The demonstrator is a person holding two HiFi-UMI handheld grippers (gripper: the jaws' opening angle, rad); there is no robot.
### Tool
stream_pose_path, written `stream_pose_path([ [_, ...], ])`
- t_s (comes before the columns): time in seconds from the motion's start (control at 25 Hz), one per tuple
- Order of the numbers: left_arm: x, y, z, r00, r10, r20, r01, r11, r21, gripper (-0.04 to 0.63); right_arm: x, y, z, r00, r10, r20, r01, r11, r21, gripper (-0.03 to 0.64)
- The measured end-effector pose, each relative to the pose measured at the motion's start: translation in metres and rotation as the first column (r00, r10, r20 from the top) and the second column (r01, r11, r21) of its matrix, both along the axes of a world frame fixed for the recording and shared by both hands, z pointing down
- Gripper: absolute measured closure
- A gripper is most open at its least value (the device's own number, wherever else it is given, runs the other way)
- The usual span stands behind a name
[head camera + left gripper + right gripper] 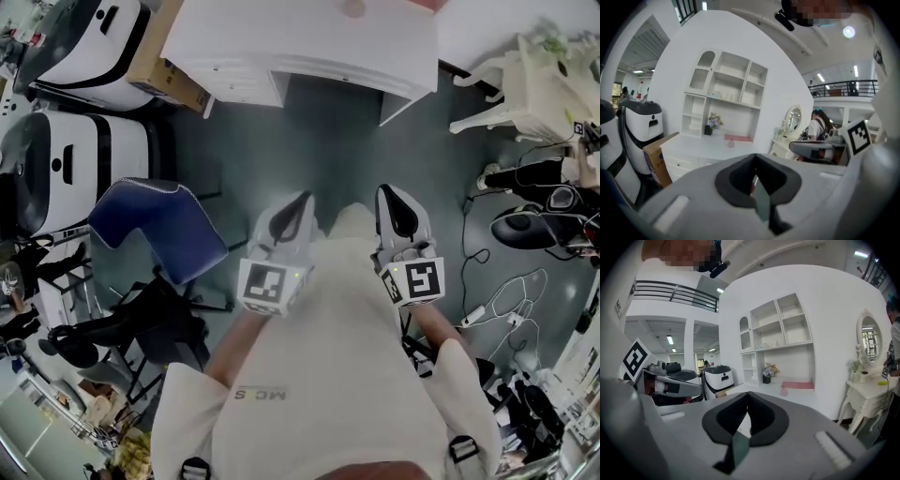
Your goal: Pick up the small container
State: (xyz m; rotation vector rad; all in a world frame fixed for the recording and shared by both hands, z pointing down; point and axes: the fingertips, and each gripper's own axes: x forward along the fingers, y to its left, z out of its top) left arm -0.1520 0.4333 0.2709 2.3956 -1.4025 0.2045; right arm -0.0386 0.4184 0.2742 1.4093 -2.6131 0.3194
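Both the left gripper [754, 177] and right gripper [746, 417] are pressed together on nothing, well apart from the container [731, 143] on the desk [689, 146], which seems light and stiff, though it is too distant to be sure, and suits a pinch across its sides.

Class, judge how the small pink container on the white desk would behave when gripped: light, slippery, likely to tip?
The small pink container looks tiny against the white desk, so it is probably light. Its outline seems rounded, so a grip might slip on it, and it could roll if knocked over. Its material is too small to tell.
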Motion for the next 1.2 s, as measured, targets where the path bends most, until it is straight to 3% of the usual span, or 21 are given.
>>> stream_pose_path([
  [0.32, 0.005, -0.068, 0.014, 0.999, 0.039, 0.037, -0.038, 0.999, -0.029, 0.597, 0.012, -0.067, 0.021, 0.998, 0.058, 0.008, -0.058, 0.997, -0.049, 0.618],
  [0.6, 0.01, -0.164, 0.024, 0.998, 0.014, 0.054, -0.011, 0.999, -0.048, 0.596, 0.016, -0.173, 0.028, 0.999, 0.036, 0.034, -0.035, 0.999, -0.038, 0.618],
  [0.96, 0.084, -0.315, 0.011, 0.991, 0.08, 0.11, -0.076, 0.996, -0.039, 0.597, 0.076, -0.319, 0.021, 0.997, 0.031, 0.067, -0.031, 0.999, -0.009, 0.618],
  [1.2, 0.123, -0.376, 0.009, 0.987, 0.098, 0.125, -0.094, 0.995, -0.032, 0.597, 0.107, -0.387, 0.013, 0.997, 0.024, 0.079, -0.026, 0.999, 0.028, 0.607],
])
